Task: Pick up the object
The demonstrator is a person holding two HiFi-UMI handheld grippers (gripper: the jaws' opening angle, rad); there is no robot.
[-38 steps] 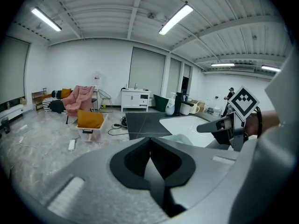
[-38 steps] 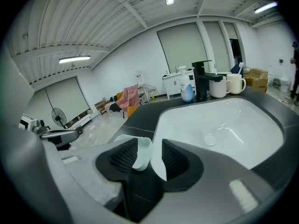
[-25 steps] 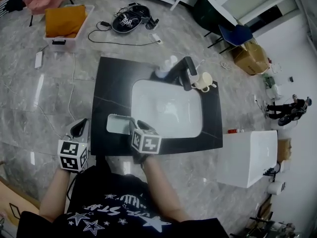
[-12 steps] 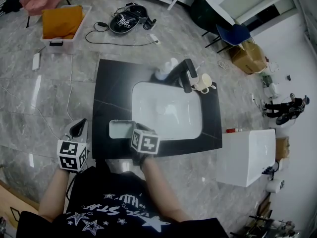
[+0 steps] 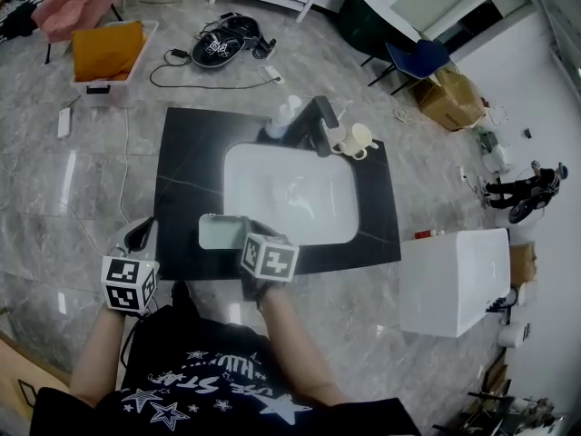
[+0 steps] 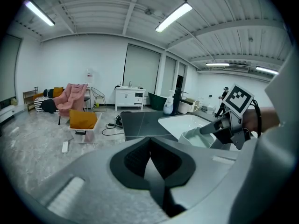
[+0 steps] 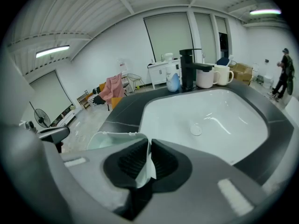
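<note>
Only the right gripper view shows the grip: the right gripper (image 7: 148, 161) is clamped on the near wall of the pale plastic tub (image 7: 106, 139), which sits at the white sink's (image 5: 290, 193) eight o'clock on the black counter (image 5: 186, 171). The left gripper (image 6: 150, 167), its jaws together on nothing, hangs at the counter's eight o'clock.

The left gripper (image 5: 142, 235) is held low at the left, its jaws pressed together on nothing. The right gripper (image 5: 246, 232) is extended forward, clamped on the thin wall of the pale container (image 5: 216, 231).
</note>
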